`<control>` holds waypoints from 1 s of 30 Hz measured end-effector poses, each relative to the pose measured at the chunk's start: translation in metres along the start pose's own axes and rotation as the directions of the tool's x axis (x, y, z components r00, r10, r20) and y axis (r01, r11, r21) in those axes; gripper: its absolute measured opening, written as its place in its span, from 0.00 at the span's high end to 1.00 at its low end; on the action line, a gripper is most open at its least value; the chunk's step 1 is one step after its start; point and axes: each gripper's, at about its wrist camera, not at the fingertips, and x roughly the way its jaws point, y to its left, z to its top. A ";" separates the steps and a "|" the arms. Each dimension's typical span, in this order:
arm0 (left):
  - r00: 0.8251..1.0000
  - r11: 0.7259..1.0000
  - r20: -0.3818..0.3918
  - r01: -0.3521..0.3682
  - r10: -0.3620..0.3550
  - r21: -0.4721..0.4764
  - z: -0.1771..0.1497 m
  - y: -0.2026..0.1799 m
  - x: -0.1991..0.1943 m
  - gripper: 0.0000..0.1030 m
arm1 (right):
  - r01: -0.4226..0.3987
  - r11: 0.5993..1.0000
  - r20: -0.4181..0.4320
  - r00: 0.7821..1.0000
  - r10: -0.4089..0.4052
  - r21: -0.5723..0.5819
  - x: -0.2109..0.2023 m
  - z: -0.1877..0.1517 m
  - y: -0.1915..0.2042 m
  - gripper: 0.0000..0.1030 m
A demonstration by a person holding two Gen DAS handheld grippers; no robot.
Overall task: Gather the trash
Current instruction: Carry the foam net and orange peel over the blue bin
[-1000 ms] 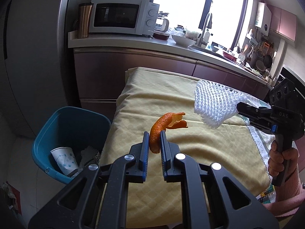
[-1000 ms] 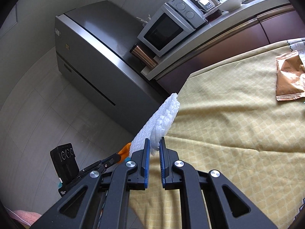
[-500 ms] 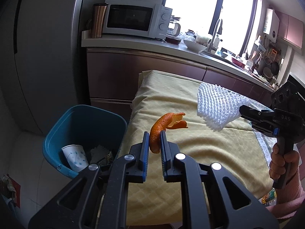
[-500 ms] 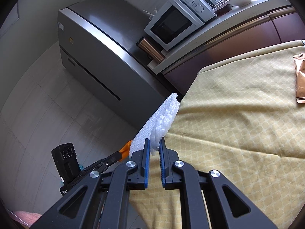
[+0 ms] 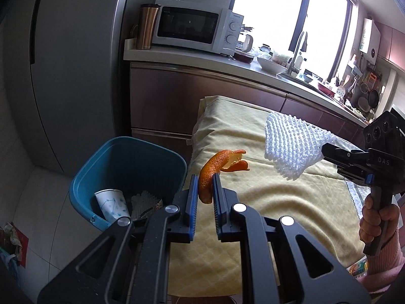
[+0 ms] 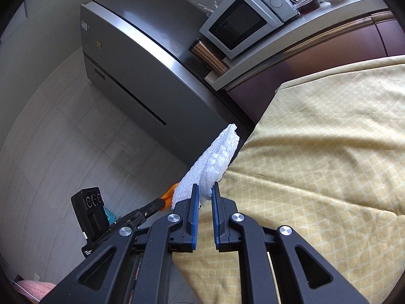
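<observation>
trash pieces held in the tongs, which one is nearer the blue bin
The orange peel, pinched in the left tongs, hangs just beside the blue bin. The white foam net in the right tongs is farther off, over the tablecloth.

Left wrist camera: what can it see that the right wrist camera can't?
Only the left wrist view shows the blue bin with a paper cup inside, the window and the person's hand. Only the right wrist view shows the fridge's top. Both show the orange peel in the left tool, the white foam net in the right tool, the microwave and the yellow cloth.
</observation>
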 end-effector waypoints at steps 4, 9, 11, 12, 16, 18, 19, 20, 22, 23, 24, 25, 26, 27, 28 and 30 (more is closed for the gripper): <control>1.000 1.000 0.005 -0.013 0.013 -0.015 0.000 0.007 -0.002 0.88 | -0.005 1.000 -0.013 1.000 0.005 -0.007 0.007 0.000 0.005 0.92; 0.999 0.999 0.008 -0.032 0.033 -0.034 -0.001 0.016 -0.003 0.88 | -0.014 1.000 -0.034 0.999 0.014 -0.016 0.015 0.001 0.009 0.92; 0.999 0.998 0.009 -0.037 0.037 -0.041 -0.002 0.019 -0.004 0.89 | -0.018 1.000 -0.045 0.999 0.016 -0.025 0.019 0.001 0.012 0.92; 0.999 0.998 0.009 -0.041 0.041 -0.044 -0.002 0.021 -0.004 0.88 | -0.020 0.999 -0.050 0.999 0.019 -0.028 0.022 0.001 0.012 0.92; 0.999 0.997 0.011 -0.052 0.053 -0.055 -0.003 0.027 -0.006 0.88 | -0.029 0.999 -0.075 0.997 0.026 -0.041 0.030 0.001 0.017 0.92; 0.998 0.997 0.013 -0.058 0.059 -0.057 -0.004 0.029 -0.007 0.88 | -0.033 0.998 -0.086 0.996 0.028 -0.047 0.035 0.001 0.019 0.92; 0.998 0.996 0.016 -0.063 0.064 -0.057 -0.004 0.030 -0.007 0.88 | -0.036 0.998 -0.093 0.995 0.032 -0.048 0.037 0.001 0.020 0.92; 0.998 0.996 0.016 -0.064 0.065 -0.059 -0.004 0.030 -0.008 0.88 | -0.040 0.998 -0.099 0.994 0.035 -0.047 0.040 0.001 0.021 0.92; 0.997 0.996 0.017 -0.068 0.069 -0.063 -0.004 0.032 -0.008 0.88 | -0.042 0.998 -0.109 0.993 0.036 -0.049 0.043 0.001 0.022 0.92; 0.997 0.996 0.017 -0.069 0.070 -0.065 -0.004 0.032 -0.009 0.88 | -0.043 0.998 -0.114 0.993 0.037 -0.051 0.045 0.000 0.023 0.92; 0.997 0.995 0.018 -0.069 0.071 -0.068 -0.004 0.032 -0.009 0.88 | -0.043 0.998 -0.117 0.992 0.036 -0.053 0.048 0.001 0.025 0.92; 0.997 0.995 0.018 -0.070 0.072 -0.070 -0.004 0.033 -0.010 0.88 | -0.044 0.998 -0.120 0.992 0.037 -0.055 0.049 0.001 0.026 0.92; 0.997 0.995 0.018 -0.072 0.073 -0.072 -0.005 0.034 -0.010 0.88 | -0.045 0.997 -0.124 0.992 0.038 -0.057 0.050 0.001 0.027 0.92; 0.997 0.995 0.018 -0.073 0.075 -0.074 -0.005 0.035 -0.010 0.88 | -0.044 0.997 -0.127 0.991 0.036 -0.061 0.052 0.002 0.028 0.92; 0.997 0.994 0.018 -0.075 0.076 -0.076 -0.005 0.035 -0.010 0.88 | -0.045 0.997 -0.131 0.991 0.037 -0.063 0.053 0.002 0.030 0.92; 0.997 0.994 0.017 -0.077 0.078 -0.079 -0.005 0.036 -0.010 0.88 | -0.044 0.997 -0.138 0.990 0.034 -0.068 0.056 0.001 0.032 0.92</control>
